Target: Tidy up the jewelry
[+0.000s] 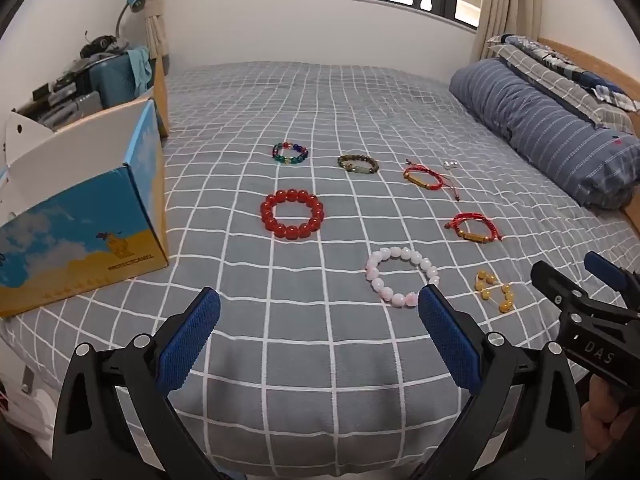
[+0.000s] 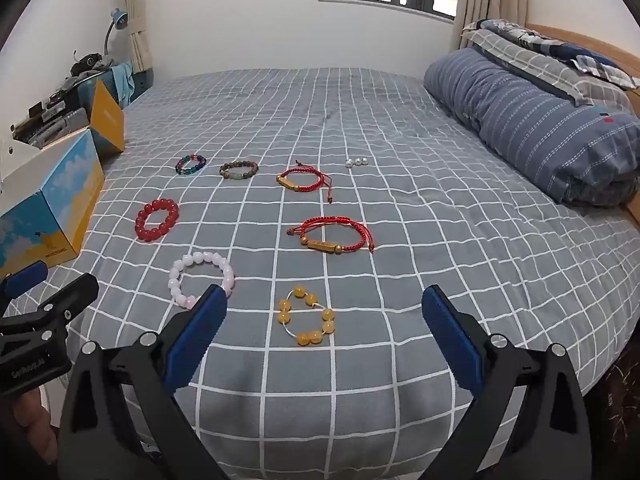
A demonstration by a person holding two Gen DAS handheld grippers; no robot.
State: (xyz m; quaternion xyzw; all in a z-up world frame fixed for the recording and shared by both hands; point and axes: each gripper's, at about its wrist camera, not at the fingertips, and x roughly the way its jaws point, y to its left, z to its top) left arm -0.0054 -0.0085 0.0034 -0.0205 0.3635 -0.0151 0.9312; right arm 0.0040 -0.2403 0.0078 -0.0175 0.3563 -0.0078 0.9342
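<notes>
My right view shows the yellow-bead wire bracelet (image 2: 307, 317) whole; left gripper (image 1: 319, 340) finger hides pink bead bracelet's (image 1: 401, 276) edge; open cardboard box (image 1: 80, 216) leftward; both my jaws open, right gripper (image 2: 322, 344) empty

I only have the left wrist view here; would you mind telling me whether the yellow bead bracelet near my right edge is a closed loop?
Observer: Yes. In the right wrist view the yellow bead bracelet is a full ring of amber beads on a pale wire, lying flat on the bedsheet.
Operator: Thank you. Is the right gripper open?
Observer: The right gripper is open and holding nothing; the bracelet lies between its fingers in that view.
Operator: And the small white beads at the back?
Observer: The white beads show there as three separate pearls in a row.
</notes>
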